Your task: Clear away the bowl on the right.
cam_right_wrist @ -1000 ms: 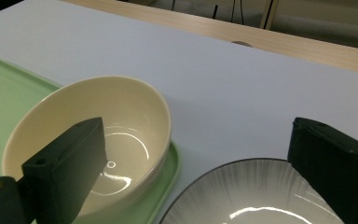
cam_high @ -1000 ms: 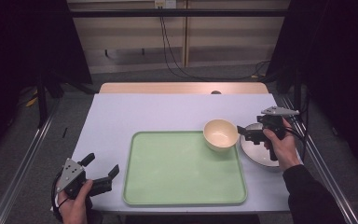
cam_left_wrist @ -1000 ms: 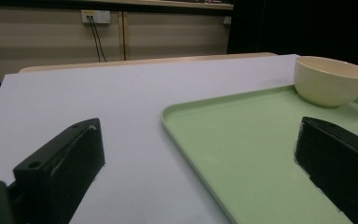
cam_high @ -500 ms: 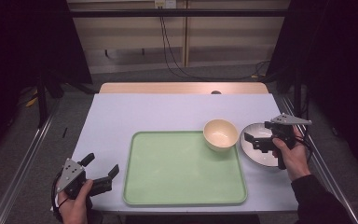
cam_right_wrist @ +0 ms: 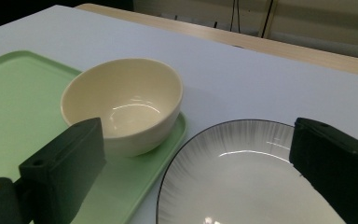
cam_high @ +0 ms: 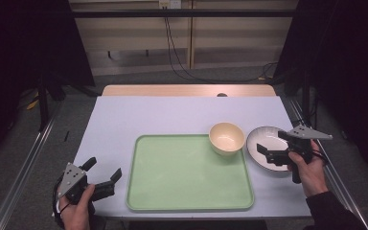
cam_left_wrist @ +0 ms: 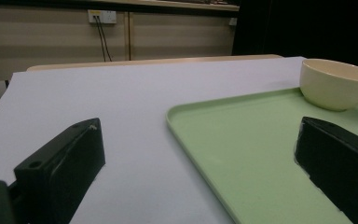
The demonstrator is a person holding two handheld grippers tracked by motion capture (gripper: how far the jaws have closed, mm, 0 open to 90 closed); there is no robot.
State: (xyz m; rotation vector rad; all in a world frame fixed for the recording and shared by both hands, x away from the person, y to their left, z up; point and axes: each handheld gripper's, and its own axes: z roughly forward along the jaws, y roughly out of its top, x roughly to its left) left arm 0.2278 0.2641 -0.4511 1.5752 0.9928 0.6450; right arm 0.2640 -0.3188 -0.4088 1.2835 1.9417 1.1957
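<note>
Plate [cam_high: 267, 146] lies just beside tray [cam_high: 189, 172], near bench [cam_high: 172, 115] right edge. Right claw [cam_high: 268, 153] hovers over it, released. Left claw [cam_high: 103, 175] released, bare bench around.

Dim room, beige wall panels [cam_high: 230, 33]

No readable text, label or number on any surface here.

Right tool [cam_high: 268, 153] pulling back from the bowl [cam_high: 226, 137] toward four o'clock, now low over the plate [cam_high: 263, 139], jaws spread and empty, hand [cam_high: 310, 168] drawn nearer the tabletop's [cam_high: 172, 115] near edge.
</note>
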